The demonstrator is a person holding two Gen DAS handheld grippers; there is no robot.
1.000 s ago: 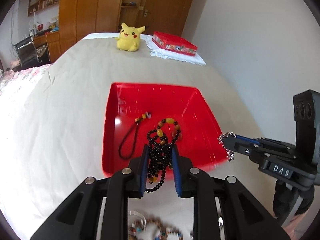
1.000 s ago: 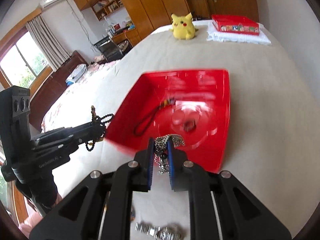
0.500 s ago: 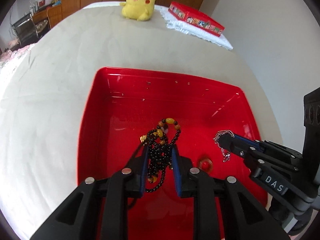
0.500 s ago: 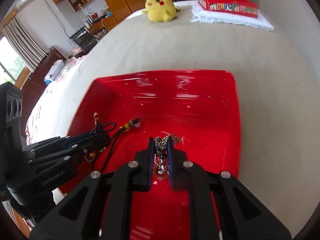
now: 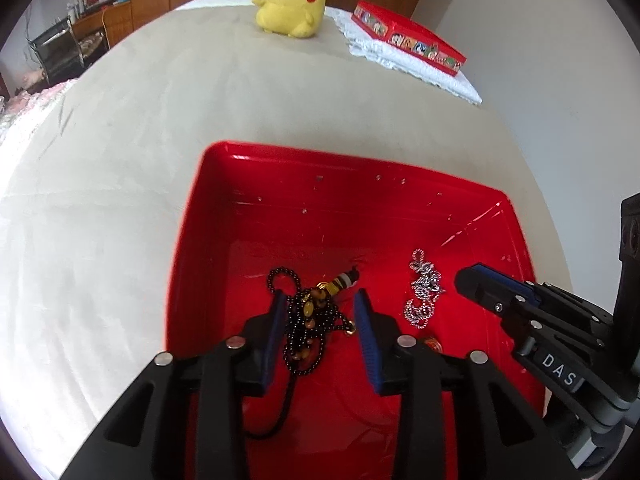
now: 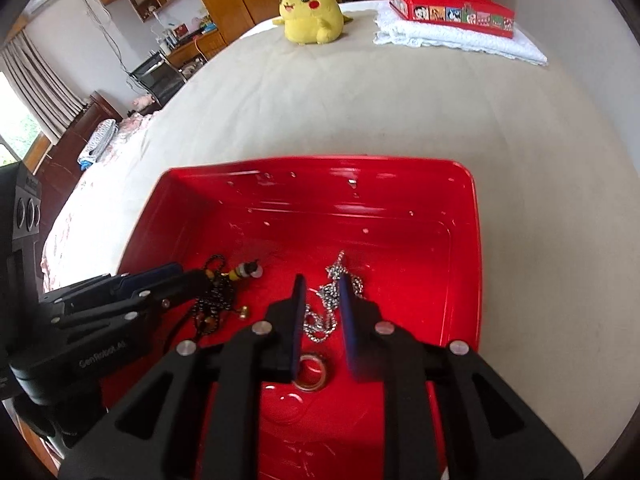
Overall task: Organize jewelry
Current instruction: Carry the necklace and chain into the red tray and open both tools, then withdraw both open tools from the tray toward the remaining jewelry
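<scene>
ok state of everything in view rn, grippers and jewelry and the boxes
left gripper: jaws opening, black bead necklace loose between them
right gripper: jaws opening, silver chain loose between them
black bead necklace: heaped on tray floor
silver chain: piled on tray floor
ring: flat in tray
red tray: open, on bed
red box: lidless, on white cloth

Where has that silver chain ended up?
The silver chain lies on the floor of the red tray, right of the black bead necklace, between the right gripper's opening jaws.

Red tray point(image 5: 200, 216): holds black bead necklace point(image 5: 308, 320), heaped, left; silver chain point(image 5: 424, 292), bunched, right; gold ring point(image 6: 311, 372), flat, near edge.
</scene>
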